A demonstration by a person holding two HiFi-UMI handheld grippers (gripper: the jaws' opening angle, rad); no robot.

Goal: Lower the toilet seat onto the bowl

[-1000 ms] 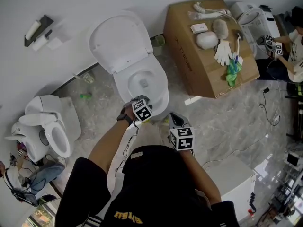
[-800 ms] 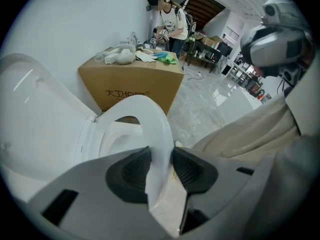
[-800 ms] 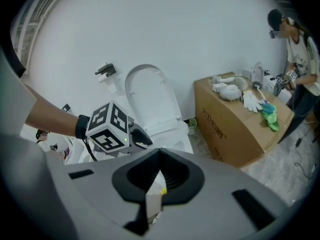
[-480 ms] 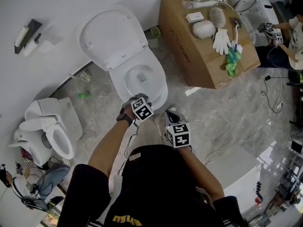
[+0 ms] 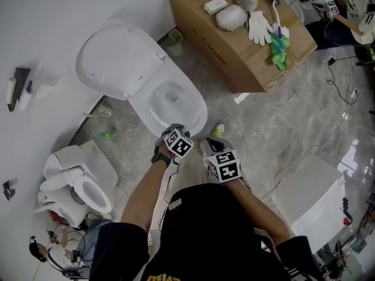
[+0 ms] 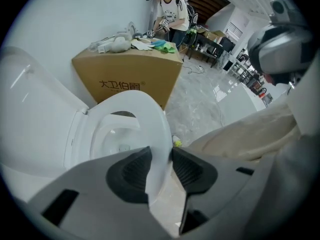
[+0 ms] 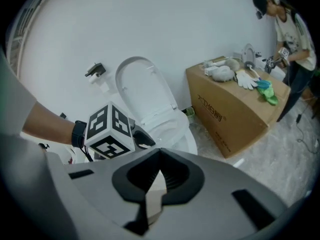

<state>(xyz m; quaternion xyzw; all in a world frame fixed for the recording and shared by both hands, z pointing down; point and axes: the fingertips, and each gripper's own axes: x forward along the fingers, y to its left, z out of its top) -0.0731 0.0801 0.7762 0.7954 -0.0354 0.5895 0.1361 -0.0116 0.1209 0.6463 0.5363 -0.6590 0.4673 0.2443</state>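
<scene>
Toilet seat (image 5: 198, 113) lies low over the bowl (image 5: 170, 98) in the head view. Its front edge is right at the tips of your left gripper (image 5: 174, 129), and the lid (image 5: 117, 57) stands open beyond; from up here you cannot tell whether the seat rests on the rim. Your right gripper (image 5: 211, 146) hangs just beside the left one, clear of the toilet. A cardboard box (image 5: 234, 57) sits well off ahead to its right, and a second toilet (image 5: 82, 180) well off to the left gripper's left. In the left gripper view, your jaws stand narrow and clamp the seat's white front rim between the ribbed pads, with the bowl showing through the ring just ahead. In the right gripper view, your jaws are closed tip to tip with nothing gripped. The left gripper sits just ahead to their left, the toilet past it, and the box ahead to the right.
</scene>
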